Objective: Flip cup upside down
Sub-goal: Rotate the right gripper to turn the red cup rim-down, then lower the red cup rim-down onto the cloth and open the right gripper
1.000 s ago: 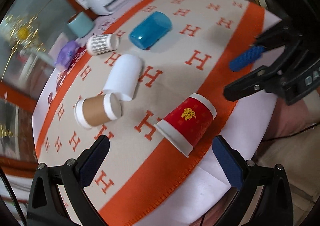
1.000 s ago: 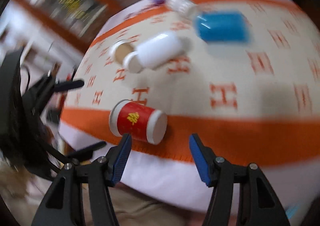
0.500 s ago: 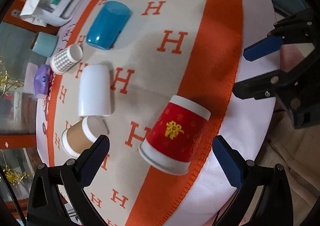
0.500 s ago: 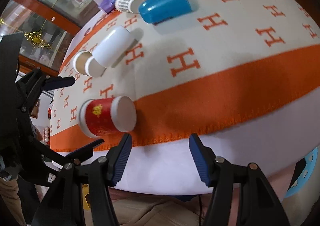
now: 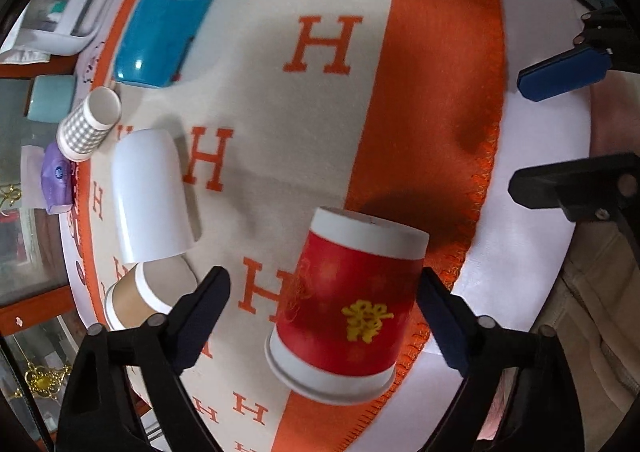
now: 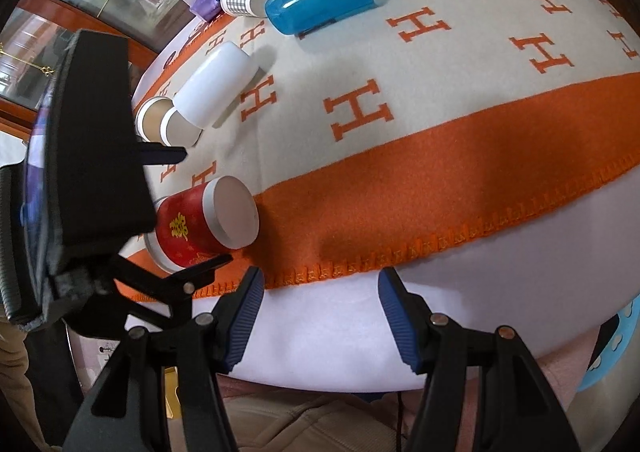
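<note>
Where it lies sideways, red cup [image 5: 352,304] between spread left claw [image 5: 324,316] fingers, right claw [image 6: 320,316] likewise spread

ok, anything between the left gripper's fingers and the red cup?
Nothing. In the left wrist view the left gripper straddles the red cup, with only blanket in the gaps.

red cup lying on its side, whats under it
The red cup lies across the blanket's orange border, near its stitched edge, between the open left jaws. Where it touches the cloth is hidden by its body, and its mouth faces away, so the inside is unseen.
</note>
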The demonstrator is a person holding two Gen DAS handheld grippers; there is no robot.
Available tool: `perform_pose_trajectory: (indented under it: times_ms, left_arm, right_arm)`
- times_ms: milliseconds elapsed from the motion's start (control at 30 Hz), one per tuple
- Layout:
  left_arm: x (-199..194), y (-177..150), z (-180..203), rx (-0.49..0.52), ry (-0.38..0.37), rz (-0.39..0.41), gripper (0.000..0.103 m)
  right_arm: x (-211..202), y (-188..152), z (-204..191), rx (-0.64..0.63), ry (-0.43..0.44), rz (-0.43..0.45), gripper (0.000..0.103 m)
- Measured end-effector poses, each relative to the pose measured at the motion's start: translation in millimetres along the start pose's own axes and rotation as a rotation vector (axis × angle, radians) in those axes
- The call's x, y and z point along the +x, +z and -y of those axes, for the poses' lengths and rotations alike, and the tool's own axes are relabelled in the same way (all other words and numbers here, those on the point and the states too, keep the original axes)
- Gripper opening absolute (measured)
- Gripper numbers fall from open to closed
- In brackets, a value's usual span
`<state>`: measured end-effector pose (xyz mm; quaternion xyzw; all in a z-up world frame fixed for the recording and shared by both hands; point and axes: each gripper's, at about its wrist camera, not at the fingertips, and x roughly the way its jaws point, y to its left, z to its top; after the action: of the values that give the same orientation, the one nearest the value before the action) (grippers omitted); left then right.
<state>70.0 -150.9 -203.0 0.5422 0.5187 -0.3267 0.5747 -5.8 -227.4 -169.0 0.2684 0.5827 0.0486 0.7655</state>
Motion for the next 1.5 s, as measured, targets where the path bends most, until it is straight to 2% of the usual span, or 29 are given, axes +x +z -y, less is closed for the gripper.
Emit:
perform_pose_trajectory:
  times_ms: [67, 100, 200, 367, 500, 700, 800, 867, 933, 1033, 1167, 1267, 1300, 1333, 1400, 1500]
  left_arm:
    - [5.2, 3.5, -0.4, 0.0, -0.017, -0.033, 0.072]
    - [7.7, 5.0, -1.6, -0.007, -0.029, -0.05, 0.062]
    - [6.9, 7.4, -5.6, -0.033, -0.048, -0.058, 0.063]
    - [-15.8, 5.4, -27.3, -0.128, -0.074, 0.046, 0.063]
    - [-31.4, -6.5, -54.8, -0.304, -0.111, 0.2, 0.063]
    - [-27.8, -46.1, -86.0, -0.697, -0.189, 0.47, 0.063]
    - [-18.8, -62.8, -84.2, -0.843, -0.189, 0.556, 0.063]
    - [-3.7, -71.9, -82.5, -0.939, -0.183, 0.585, 0.063]
    - [4.2, -81.5, -75.4, -1.005, -0.141, 0.627, 0.06]
    - [8.1, -93.7, -59.4, -1.053, -0.118, 0.682, 0.061]
    - [21.3, -98.4, -46.6, -1.055, -0.117, 0.667, 0.061]
    - [21.0, -98.2, -40.5, -1.032, -0.086, 0.674, 0.062]
    - [21.4, -98.6, -39.6, -1.032, -0.09, 0.673, 0.065]
    - [22.2, -98.7, -39.9, -1.031, -0.107, 0.671, 0.075]
    - [22.7, -100.0, -40.1, -1.044, -0.125, 0.669, 0.087]
    - [21.2, -102.3, -40.2, -1.057, -0.128, 0.683, 0.088]
  right_arm:
    - [-0.6, 0.3, 0.8, 0.002, 0.001, 0.003, 0.06]
    - [-0.9, 0.6, 1.5, 0.003, 0.0, 0.004, 0.059]
    - [-1.2, 2.6, 4.1, 0.01, 0.004, 0.007, 0.059]
    - [-2.2, 5.6, 9.9, 0.035, 0.011, 0.014, 0.059]
    - [-6.6, 7.0, 13.9, 0.052, 0.01, 0.044, 0.059]
    - [-11.3, 7.0, 14.3, 0.04, 0.009, 0.076, 0.059]
    - [-11.3, 7.0, 11.3, 0.027, 0.011, 0.083, 0.059]
    - [-12.5, 6.4, 8.8, 0.015, 0.011, 0.088, 0.059]
    - [-12.9, 6.5, 6.7, 0.007, 0.01, 0.093, 0.059]
    - [-13.5, 5.8, 4.6, -0.003, 0.008, 0.1, 0.059]
    - [-13.8, 4.6, 2.8, -0.015, 0.006, 0.104, 0.059]
    - [-13.4, 3.6, 0.8, -0.024, 0.012, 0.101, 0.059]
    - [-13.0, 3.6, 0.2, -0.026, 0.014, 0.099, 0.059]
    - [-12.5, 3.6, -0.7, -0.027, 0.017, 0.098, 0.06]
    - [-12.6, 3.3, -1.2, -0.029, 0.02, 0.099, 0.06]
    - [-12.7, 3.6, -2.5, -0.033, 0.022, 0.101, 0.06]
